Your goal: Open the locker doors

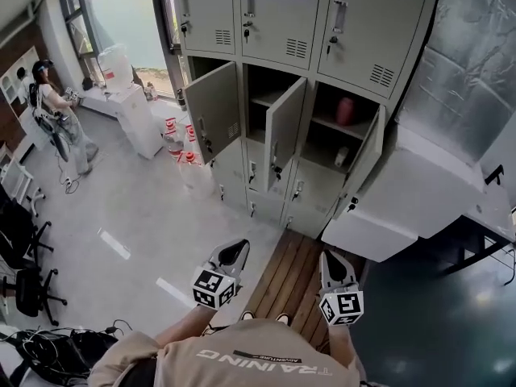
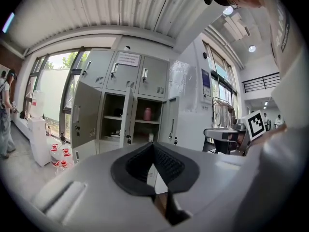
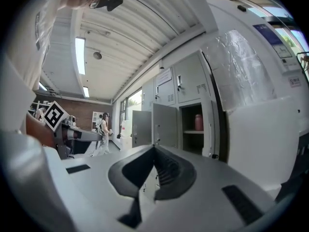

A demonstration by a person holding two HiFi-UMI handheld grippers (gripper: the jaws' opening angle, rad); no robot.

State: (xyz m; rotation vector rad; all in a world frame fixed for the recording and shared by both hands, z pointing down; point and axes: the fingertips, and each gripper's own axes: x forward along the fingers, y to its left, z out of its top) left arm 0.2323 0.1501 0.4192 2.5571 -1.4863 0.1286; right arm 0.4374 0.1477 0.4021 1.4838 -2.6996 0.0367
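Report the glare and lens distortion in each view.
Head view: the window is blown out white and the lockers bow with wide-angle bend. Left gripper view: fisheye circle, black corners, window bright at left. Right gripper view: same fisheye; the ceiling light glares.

Bright window (image 1: 121, 14) daylight, fisheye-warped edges

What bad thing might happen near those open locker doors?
The three open grey metal locker doors stick out, so someone stepping closer might bump one. The pink bottle on the open shelf might get knocked off. The red-capped bottles on the floor might get kicked.
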